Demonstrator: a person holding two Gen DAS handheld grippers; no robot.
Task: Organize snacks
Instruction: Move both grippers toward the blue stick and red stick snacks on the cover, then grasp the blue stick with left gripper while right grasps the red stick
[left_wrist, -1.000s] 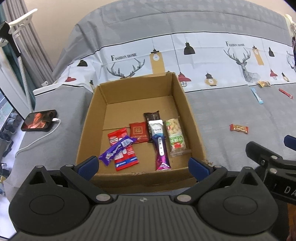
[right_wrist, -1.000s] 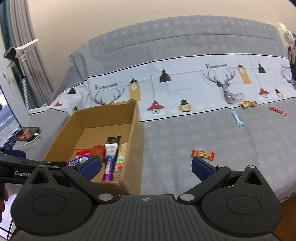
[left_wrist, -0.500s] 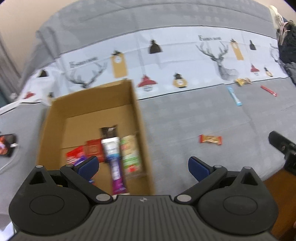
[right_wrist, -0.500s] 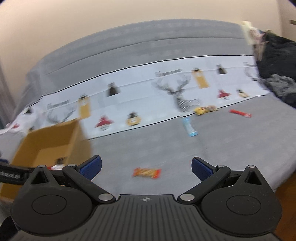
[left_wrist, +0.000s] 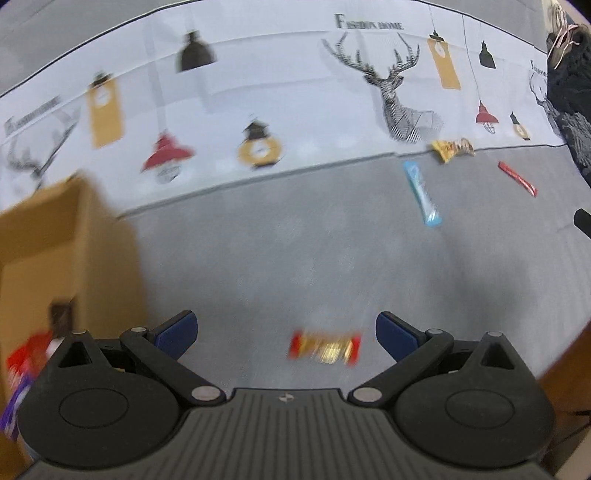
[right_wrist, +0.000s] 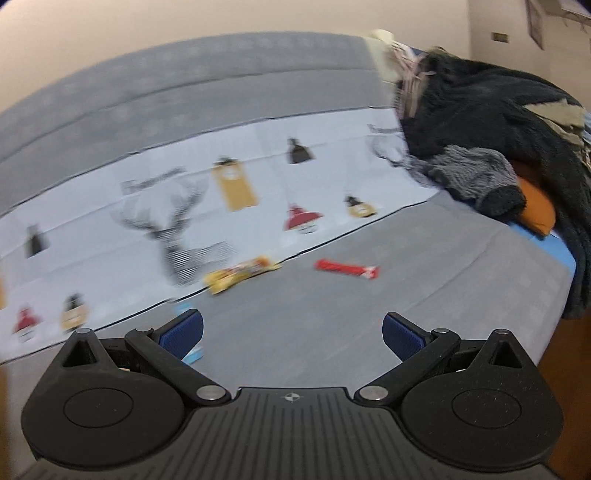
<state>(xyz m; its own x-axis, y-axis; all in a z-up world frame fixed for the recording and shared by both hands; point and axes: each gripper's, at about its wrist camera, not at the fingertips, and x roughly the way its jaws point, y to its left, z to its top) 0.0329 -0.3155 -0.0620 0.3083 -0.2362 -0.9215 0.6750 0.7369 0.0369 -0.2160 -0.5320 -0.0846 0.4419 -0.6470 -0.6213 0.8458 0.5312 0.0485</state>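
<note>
Left gripper (left_wrist: 286, 328): spread wide, empty, low over the grey bed (left_wrist: 295, 236) — the nearer of the two to the next snack.
Red-and-gold candy (left_wrist: 324, 349): lies flat on the bed just ahead of the left gripper, between its fingertips but slightly right of centre; long axis runs left to right, across the opening.
Judgement: closing on it along that axis would catch only the wrapper ends — a turn of the wrist looks needed.
Cardboard box (left_wrist: 85, 240): near left, snacks already inside.
Right gripper (right_wrist: 293, 328): also wide and empty.
Blue stick (left_wrist: 421, 192): farther right, long axis near to far.
Yellow packet (right_wrist: 240, 273): far, at the printed band's edge.
Red stick (right_wrist: 347, 268): far right, well apart from both grippers.
</note>
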